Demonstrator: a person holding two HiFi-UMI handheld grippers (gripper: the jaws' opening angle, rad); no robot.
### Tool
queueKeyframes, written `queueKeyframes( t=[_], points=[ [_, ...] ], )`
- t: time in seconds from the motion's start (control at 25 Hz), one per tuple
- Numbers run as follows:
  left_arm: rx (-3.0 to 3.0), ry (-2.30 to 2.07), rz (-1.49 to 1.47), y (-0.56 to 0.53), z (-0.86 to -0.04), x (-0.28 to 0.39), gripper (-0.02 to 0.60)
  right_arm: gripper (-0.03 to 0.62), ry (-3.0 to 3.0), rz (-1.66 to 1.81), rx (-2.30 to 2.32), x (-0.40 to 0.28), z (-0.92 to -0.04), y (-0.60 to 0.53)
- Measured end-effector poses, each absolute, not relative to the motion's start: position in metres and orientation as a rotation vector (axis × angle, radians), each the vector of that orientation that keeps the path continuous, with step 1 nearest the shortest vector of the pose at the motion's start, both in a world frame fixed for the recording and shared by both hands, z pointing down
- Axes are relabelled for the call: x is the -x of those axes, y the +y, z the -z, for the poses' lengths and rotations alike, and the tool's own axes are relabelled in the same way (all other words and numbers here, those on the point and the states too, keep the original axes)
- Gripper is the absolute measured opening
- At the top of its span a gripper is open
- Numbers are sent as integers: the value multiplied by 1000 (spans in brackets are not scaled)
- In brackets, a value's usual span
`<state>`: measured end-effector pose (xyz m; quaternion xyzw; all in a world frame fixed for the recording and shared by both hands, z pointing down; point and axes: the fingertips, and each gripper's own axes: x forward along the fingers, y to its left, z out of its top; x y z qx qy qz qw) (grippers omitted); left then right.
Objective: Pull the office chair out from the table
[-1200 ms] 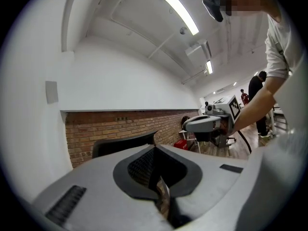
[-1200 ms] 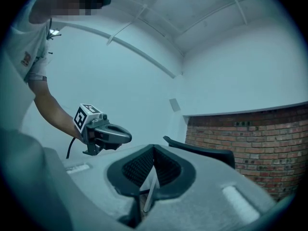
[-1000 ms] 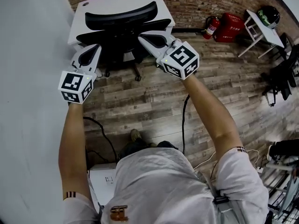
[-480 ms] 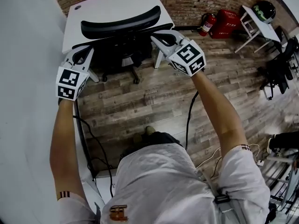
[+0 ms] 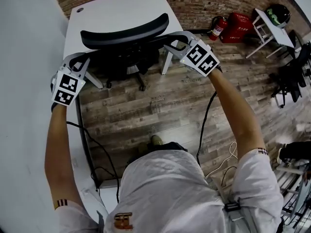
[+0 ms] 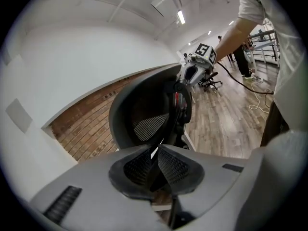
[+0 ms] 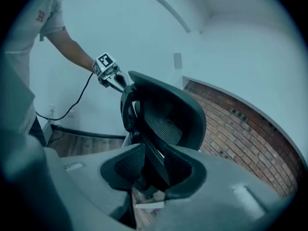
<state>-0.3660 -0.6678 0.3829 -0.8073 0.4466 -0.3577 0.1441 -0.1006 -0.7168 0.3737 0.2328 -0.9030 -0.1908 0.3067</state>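
Observation:
A black office chair (image 5: 124, 33) stands tucked against the white table (image 5: 121, 6), its curved backrest toward me. My left gripper (image 5: 77, 59) is at the backrest's left end, my right gripper (image 5: 176, 40) at its right end. In the left gripper view, the left gripper (image 6: 155, 153) has a narrow gap, its jaws just opening, with the mesh backrest (image 6: 139, 114) right ahead. In the right gripper view, the right gripper (image 7: 153, 153) stands wider, jaws just opening; the chair's (image 7: 168, 114) dark frame edge runs between the pads, not visibly pinched.
A white wall (image 5: 24, 81) runs close on the left, and a brick wall (image 5: 204, 1) behind the table. A fire extinguisher (image 5: 217, 27), a red box (image 5: 240, 27) and a small white table (image 5: 269, 25) stand at the back right. Cables (image 5: 204, 125) lie on the wood floor.
Both grippers have moved forward and apart, from behind the chair to the two ends of its backrest. Their jaws have parted.

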Motion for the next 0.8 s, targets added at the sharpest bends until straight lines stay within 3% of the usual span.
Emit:
queueKeyframes(
  t=[0.32, 0.56, 0.8],
  points=[
    [2228, 1148, 1354, -690, -423, 392, 182, 200, -2203, 508, -516, 79, -400, -758],
    [2163, 1024, 1552, -706, -445, 410, 210, 282, -2075, 503, -395, 75, -427, -784],
    [2135, 903, 1696, -723, -470, 423, 221, 288, -1914, 532, -222, 78, -464, -802]
  ],
)
